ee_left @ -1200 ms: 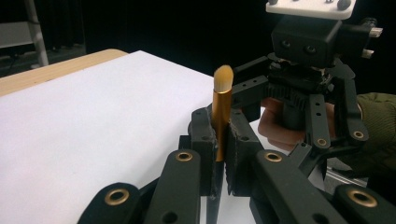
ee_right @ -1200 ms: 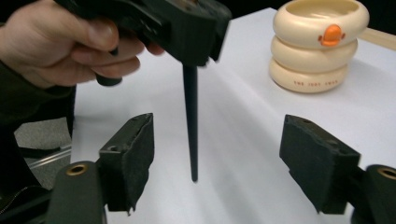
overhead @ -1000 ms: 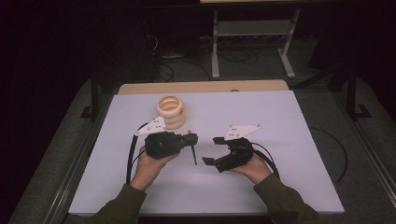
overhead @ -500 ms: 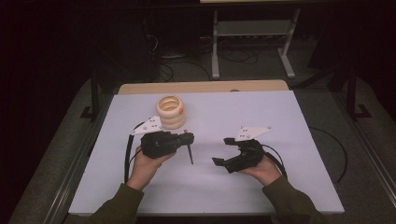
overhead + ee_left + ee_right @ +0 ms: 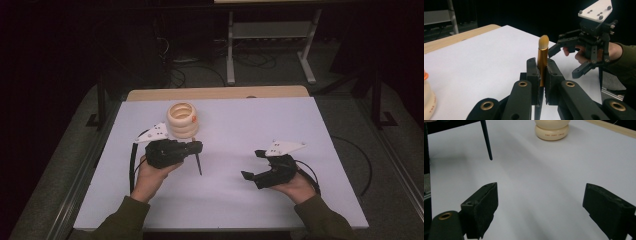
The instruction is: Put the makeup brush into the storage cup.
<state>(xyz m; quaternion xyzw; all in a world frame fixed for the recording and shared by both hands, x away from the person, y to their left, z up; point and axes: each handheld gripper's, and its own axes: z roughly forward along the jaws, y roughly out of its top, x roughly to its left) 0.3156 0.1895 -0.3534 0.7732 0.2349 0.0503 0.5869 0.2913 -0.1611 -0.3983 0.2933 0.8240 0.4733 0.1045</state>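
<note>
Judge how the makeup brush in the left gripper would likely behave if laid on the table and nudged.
The makeup brush looks round and slender, so it would probably roll. Its gold metal sleeve seems smooth, perhaps slippery. The bristle tip looks soft, likely to bend.

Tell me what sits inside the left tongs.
The left tongs clamp a makeup brush: gold ferrule and tan bristle tip rise above the pads, dark handle points down. The stretch between the pads is covered.

Dark room, white-topped table (image 5: 300, 120)
</note>
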